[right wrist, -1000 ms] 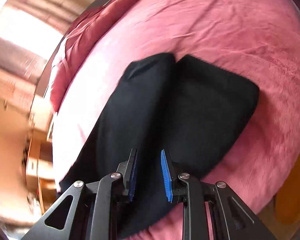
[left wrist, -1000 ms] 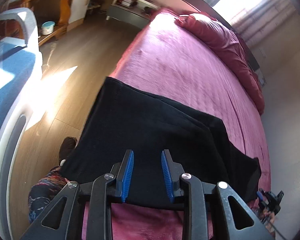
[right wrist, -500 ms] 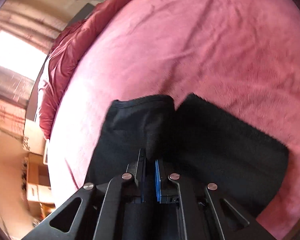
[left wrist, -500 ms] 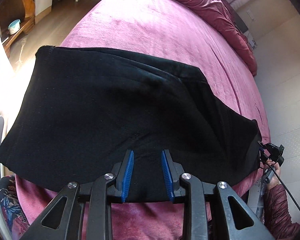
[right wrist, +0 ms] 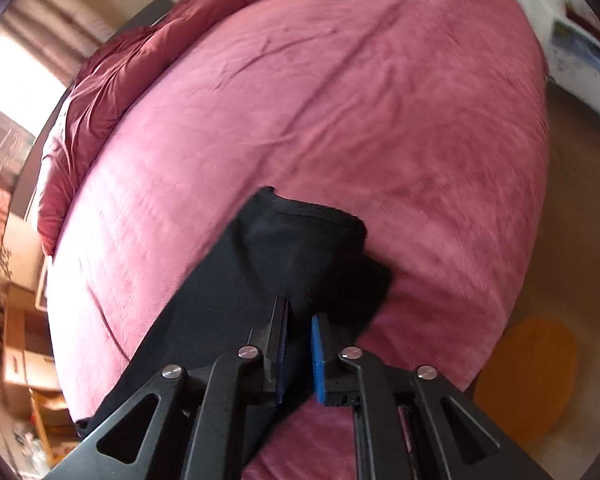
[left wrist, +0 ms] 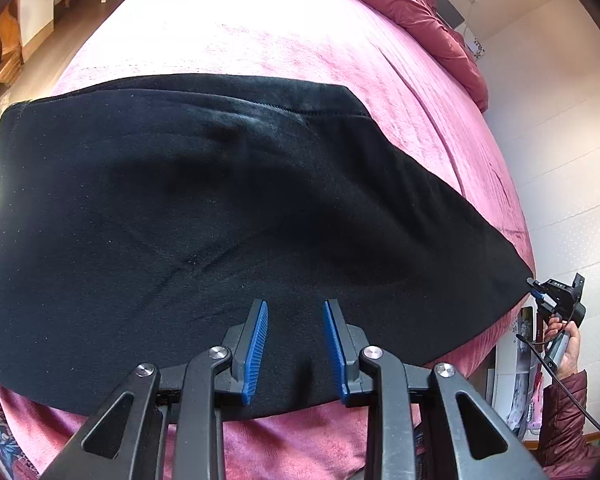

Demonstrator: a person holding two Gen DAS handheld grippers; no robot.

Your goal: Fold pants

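Two grippers worked the black pants (left wrist: 220,216) spread on the pink bed (left wrist: 284,40). The right gripper (right wrist: 299,320) pinched a lifted end, jaws just easing apart, so it could slip. The left gripper (left wrist: 295,344) hovered, parted, holding nothing.

The right gripper (right wrist: 300,354) closed on the black pants (right wrist: 300,248), lifted their end, fingers reopening slightly.
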